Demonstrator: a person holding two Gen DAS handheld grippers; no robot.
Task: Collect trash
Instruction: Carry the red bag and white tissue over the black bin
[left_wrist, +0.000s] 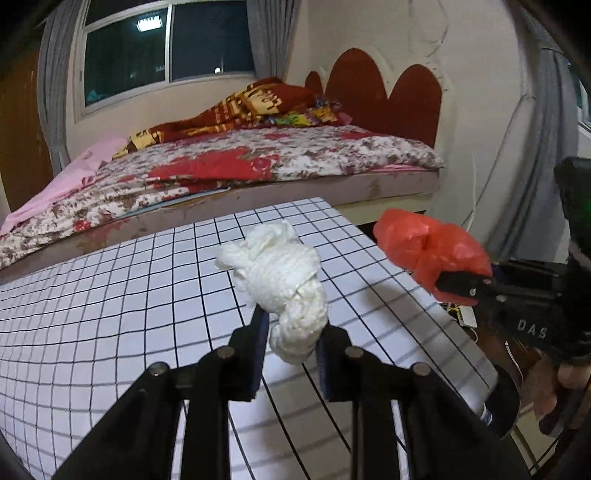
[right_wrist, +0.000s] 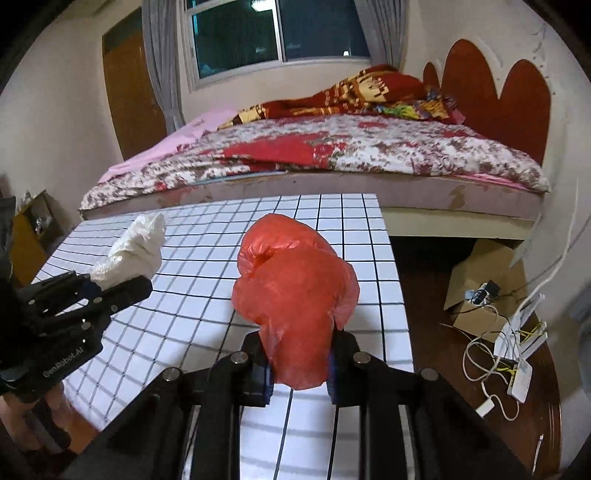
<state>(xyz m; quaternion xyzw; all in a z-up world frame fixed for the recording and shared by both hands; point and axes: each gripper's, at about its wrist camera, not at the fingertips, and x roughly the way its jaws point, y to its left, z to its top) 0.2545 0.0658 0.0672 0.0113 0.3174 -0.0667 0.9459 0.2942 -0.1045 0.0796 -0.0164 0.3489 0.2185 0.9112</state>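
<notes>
Our left tool (left_wrist: 290, 332) squeezes a crumpled white tissue (left_wrist: 280, 273) and holds it up above the checked desk (left_wrist: 110, 295). Our right tool (right_wrist: 301, 354) squeezes a scrunched red plastic bag (right_wrist: 295, 295) above the same desk, near the bed (right_wrist: 332, 155).

Both wrist views low and close over the grid-patterned table (left_wrist: 110, 295) (right_wrist: 207, 295), facing far toward the bed (left_wrist: 258, 162) (right_wrist: 332, 155); left view from the left, right view from the right; table and bed shared.
</notes>
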